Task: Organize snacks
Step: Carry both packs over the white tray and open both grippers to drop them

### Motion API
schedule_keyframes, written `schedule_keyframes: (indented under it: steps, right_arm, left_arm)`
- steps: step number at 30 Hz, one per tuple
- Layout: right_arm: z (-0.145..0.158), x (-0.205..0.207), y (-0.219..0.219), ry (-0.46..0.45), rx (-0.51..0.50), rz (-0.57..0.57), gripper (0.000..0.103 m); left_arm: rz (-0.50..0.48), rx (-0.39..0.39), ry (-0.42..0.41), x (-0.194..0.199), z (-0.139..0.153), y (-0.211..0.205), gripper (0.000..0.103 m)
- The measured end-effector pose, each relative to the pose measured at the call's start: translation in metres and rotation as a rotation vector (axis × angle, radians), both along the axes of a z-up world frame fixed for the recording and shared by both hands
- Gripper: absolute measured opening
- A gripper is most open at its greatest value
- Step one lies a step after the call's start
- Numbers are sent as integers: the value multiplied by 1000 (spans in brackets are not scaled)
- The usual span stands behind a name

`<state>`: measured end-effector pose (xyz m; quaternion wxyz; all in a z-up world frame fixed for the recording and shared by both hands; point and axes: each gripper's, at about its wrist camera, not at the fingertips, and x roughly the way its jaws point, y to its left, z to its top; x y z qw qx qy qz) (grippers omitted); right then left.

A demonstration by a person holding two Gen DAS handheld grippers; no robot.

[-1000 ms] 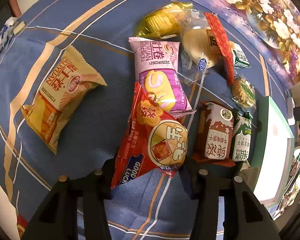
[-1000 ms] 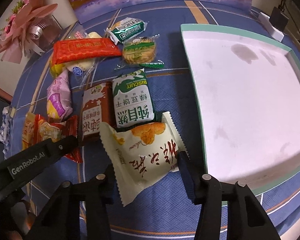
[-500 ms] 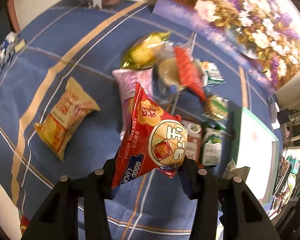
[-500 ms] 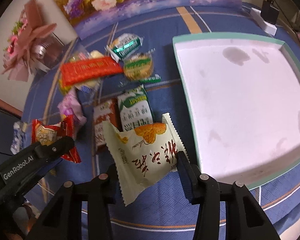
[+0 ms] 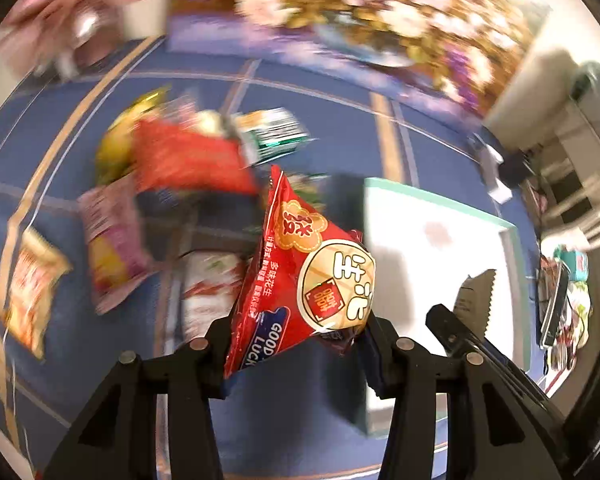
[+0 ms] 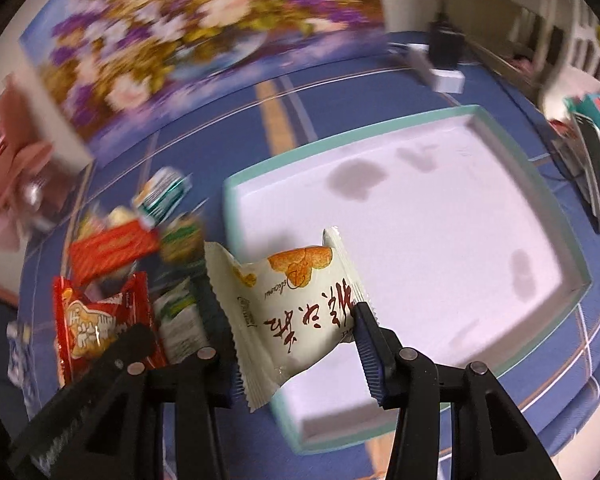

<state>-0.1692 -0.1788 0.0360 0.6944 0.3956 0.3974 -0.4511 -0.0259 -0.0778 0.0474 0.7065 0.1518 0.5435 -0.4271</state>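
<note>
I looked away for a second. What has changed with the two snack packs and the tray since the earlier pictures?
Both packs have been lifted off the blue cloth and carried toward the white tray. The left tongs still grip the red peanut pack, now hanging near the tray's edge. The right tongs still grip the cream pastry pack, now over the tray's near corner. The tray and the other snacks have stayed put.

Blue striped tablecloth (image 6: 332, 84); floral painting (image 6: 188, 20) behind; pink bouquet (image 6: 8, 184).
</note>
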Motion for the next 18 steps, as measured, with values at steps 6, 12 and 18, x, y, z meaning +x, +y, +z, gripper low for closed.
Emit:
schedule_keyframes:
  steps: [6,12,18]
  right_arm:
    - [-10,-17,-41,37,-10,-78,49]
    - [-15,-31,-74,51,-32,-146,50]
    - [-31,-40,-94,59,-14,-189,50]
  left_arm:
    - [-67,-7,-19,-15,-6,-48,50]
    - [-146,36,-69,-33,-17,-91,50]
    - [-170,53,-77,-42,-26,-122,50]
